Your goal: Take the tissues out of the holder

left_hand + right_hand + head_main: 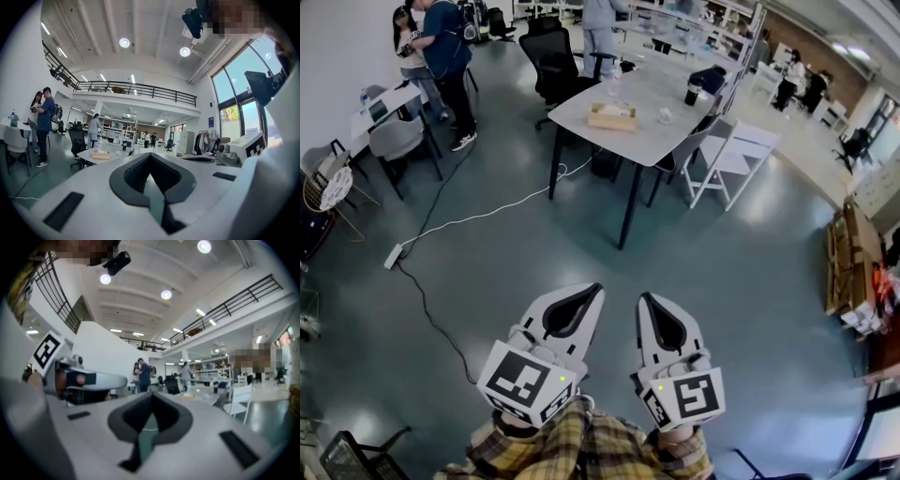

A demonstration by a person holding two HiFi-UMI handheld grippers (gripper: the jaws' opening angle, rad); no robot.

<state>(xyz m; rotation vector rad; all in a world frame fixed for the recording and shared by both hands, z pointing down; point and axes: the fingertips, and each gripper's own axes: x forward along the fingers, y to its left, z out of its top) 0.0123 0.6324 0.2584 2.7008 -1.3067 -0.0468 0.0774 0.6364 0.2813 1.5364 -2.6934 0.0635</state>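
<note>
The wooden tissue holder [612, 116] stands on a grey table [656, 141] far ahead across the floor, with white tissue showing in its top. It appears small in the left gripper view [101, 155] and in the right gripper view [189, 396]. Both grippers hang low, close to my body and well short of the table. My left gripper [592, 289] [150, 157] is shut with nothing in it. Beside it, my right gripper [645, 298] [151, 395] is shut too and holds nothing.
On the table are a dark cup [692, 94] and a small white item [664, 116]. A black office chair [558, 61] and a white chair [731, 155] flank it. A white cable with a power strip [394, 255] crosses the floor. People [441, 56] stand at the far left.
</note>
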